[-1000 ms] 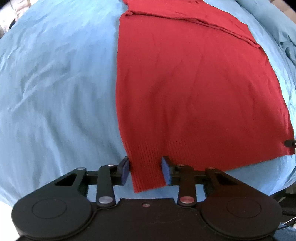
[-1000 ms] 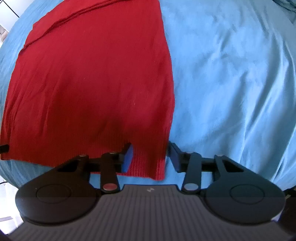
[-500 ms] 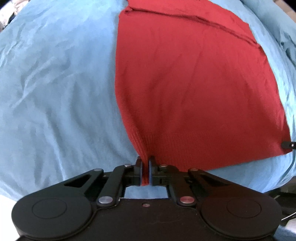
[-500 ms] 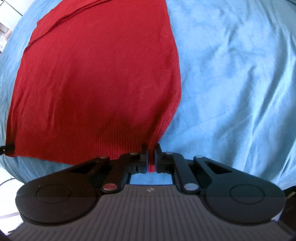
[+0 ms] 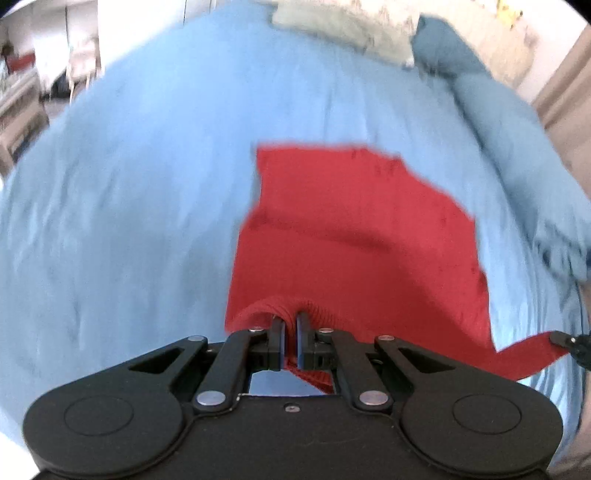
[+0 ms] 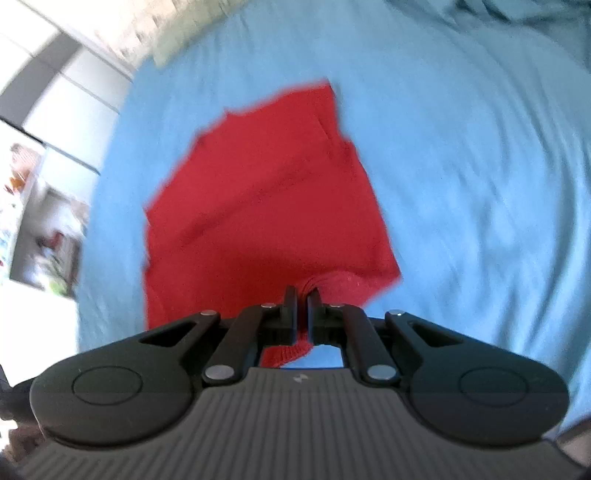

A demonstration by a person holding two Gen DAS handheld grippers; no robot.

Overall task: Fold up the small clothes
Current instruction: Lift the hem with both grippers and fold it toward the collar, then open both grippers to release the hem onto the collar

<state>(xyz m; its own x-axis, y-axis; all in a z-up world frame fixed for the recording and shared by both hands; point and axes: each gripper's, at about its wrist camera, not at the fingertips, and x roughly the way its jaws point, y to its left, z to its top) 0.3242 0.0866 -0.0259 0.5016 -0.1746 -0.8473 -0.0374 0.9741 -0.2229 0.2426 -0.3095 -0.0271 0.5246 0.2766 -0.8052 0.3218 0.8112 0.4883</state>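
A red knit garment (image 5: pixel 354 236) lies on a light blue bed sheet (image 5: pixel 129 206). My left gripper (image 5: pixel 291 325) is shut on the ribbed hem at its left corner and holds it raised off the sheet. My right gripper (image 6: pixel 302 300) is shut on the hem at the garment's (image 6: pixel 258 206) right corner, also raised. The right gripper's tip (image 5: pixel 563 339) shows at the right edge of the left wrist view with the hem stretched to it. The far part of the garment rests on the sheet (image 6: pixel 480 184). Both views are motion-blurred.
A pale pillow (image 5: pixel 343 29) and a darker blue blanket (image 5: pixel 517 140) lie at the bed's far and right side. White furniture (image 6: pixel 48 155) stands beyond the bed's left edge, and room furniture (image 5: pixel 22 92) shows at the far left.
Both grippers closed on the hem corners, then lifted them up and forward. The hem has risen off the sheet and the garment looks shorter and farther below.
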